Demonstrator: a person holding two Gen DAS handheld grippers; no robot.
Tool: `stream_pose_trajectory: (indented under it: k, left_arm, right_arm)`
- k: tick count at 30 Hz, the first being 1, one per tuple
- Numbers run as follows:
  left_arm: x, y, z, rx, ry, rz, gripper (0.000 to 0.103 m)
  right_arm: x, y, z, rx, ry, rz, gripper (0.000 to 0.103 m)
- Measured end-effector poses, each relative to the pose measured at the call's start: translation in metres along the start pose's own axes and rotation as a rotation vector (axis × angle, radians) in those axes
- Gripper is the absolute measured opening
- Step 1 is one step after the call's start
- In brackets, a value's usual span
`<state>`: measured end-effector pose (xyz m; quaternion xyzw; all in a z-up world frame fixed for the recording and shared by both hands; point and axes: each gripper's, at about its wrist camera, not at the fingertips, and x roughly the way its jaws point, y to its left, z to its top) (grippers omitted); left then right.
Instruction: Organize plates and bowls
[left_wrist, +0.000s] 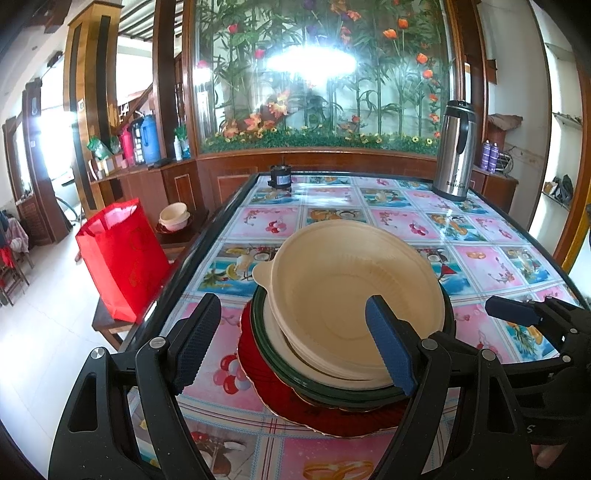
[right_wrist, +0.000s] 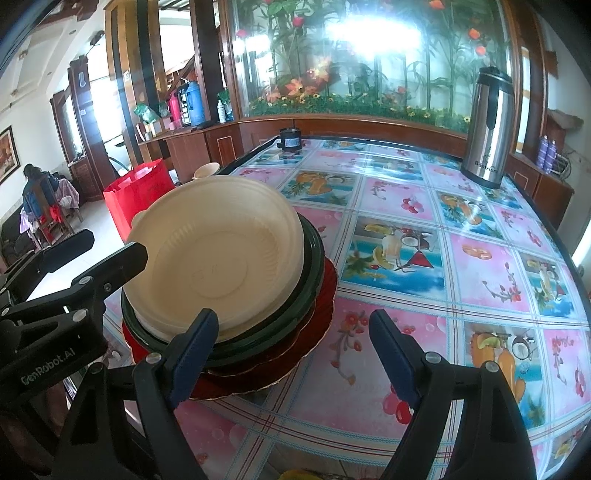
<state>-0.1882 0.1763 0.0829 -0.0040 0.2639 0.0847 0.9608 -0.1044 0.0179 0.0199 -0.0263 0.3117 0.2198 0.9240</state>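
Note:
A stack stands on the near left of the table: a red scalloped plate (left_wrist: 266, 376) at the bottom, a dark green plate (left_wrist: 317, 386) on it, then cream plates and a cream bowl (left_wrist: 343, 288) on top. My left gripper (left_wrist: 293, 343) is open at the stack's near edge, its right finger in front of the bowl's rim and not pressing it. My right gripper (right_wrist: 291, 354) is open just right of the stack, its left finger in front of the green plate (right_wrist: 314, 273) and red plate (right_wrist: 327, 295). The bowl (right_wrist: 221, 251) sits untouched.
The table (left_wrist: 480, 266) has a glossy fruit-pattern cloth. A steel thermos jug (left_wrist: 454, 151) and a small black object (left_wrist: 280, 179) stand at its far edge. To the left are a red bag (left_wrist: 122, 258) and cream bowls (left_wrist: 173, 216) on a low bench. A person (right_wrist: 37, 195) sits far left.

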Motion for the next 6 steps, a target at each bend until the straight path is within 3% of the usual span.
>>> stream_pose_trajectory:
  k: [6]
  left_arm:
    - [-0.0041,-0.0062,0.0022,0.006,-0.014,0.000,0.081]
  right_arm:
    - [-0.0007,-0.0015,0.0004,0.005,-0.004,0.004,0.084]
